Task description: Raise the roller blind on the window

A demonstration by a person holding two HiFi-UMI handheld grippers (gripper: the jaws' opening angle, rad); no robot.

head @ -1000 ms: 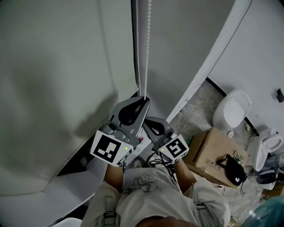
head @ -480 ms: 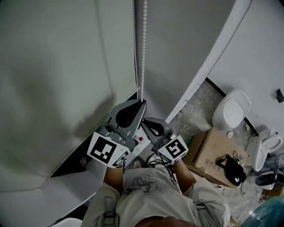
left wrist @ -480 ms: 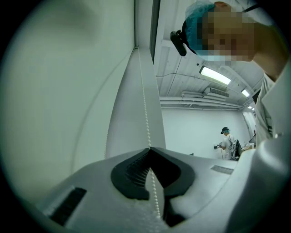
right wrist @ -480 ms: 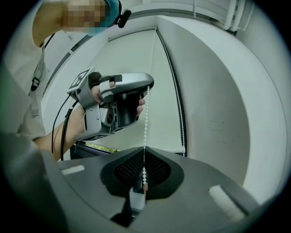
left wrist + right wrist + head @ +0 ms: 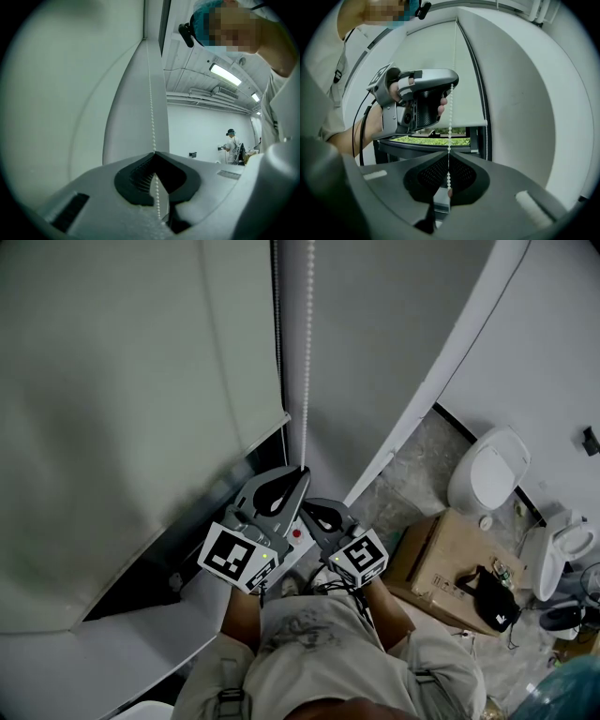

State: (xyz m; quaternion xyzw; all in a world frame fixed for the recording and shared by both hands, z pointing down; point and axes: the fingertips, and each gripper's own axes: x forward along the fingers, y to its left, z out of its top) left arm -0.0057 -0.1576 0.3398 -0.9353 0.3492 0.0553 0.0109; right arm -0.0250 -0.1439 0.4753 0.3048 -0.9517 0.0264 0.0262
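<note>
Both on bead chain (image 5: pixel 307 352): left gripper (image 5: pixel 302 471), right gripper (image 5: pixel 307 507) | cardboard box (image 5: pixel 441 559) nearby

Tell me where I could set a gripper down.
Bare: the sill left of the left gripper, and the floor between wall and box. Crowded: the chain, with the right gripper on it too; bag and toilets past the box.
</note>
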